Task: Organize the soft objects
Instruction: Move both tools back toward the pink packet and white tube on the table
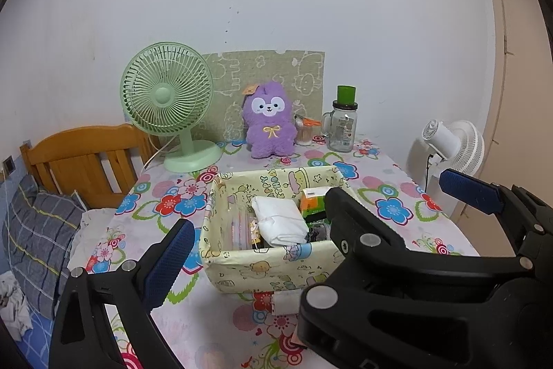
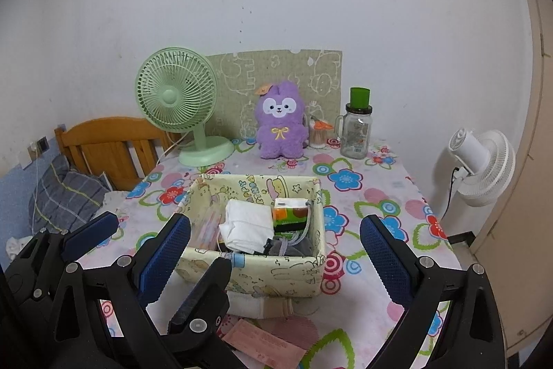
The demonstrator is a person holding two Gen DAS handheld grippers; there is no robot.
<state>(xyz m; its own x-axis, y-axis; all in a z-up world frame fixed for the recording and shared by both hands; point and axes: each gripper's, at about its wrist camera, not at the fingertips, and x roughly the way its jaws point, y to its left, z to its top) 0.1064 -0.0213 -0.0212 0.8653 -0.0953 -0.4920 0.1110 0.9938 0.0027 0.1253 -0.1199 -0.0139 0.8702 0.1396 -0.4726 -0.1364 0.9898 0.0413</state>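
Sitting mid-table on the floral cloth [image 2: 376,182], the fabric basket [image 2: 276,268] holds a folded white cloth [image 2: 247,223], an orange-and-green tissue pack [image 2: 290,217] and a grey pouch [image 2: 297,246] with a cord. Both grippers hover in front of it, empty. The left gripper [image 1: 316,223] has its jaws spread wide, one blue pad just left of the basket's front corner. The right gripper [image 2: 274,241] is likewise wide open, its pads flanking the basket without touching it. A small white roll [image 2: 259,305] lies against the basket's front wall, and a pink packet [image 2: 262,343] lies nearer. A purple plush [image 1: 269,123] sits upright at the back between a green fan [image 1: 169,99] and a glass jar [image 1: 342,127].
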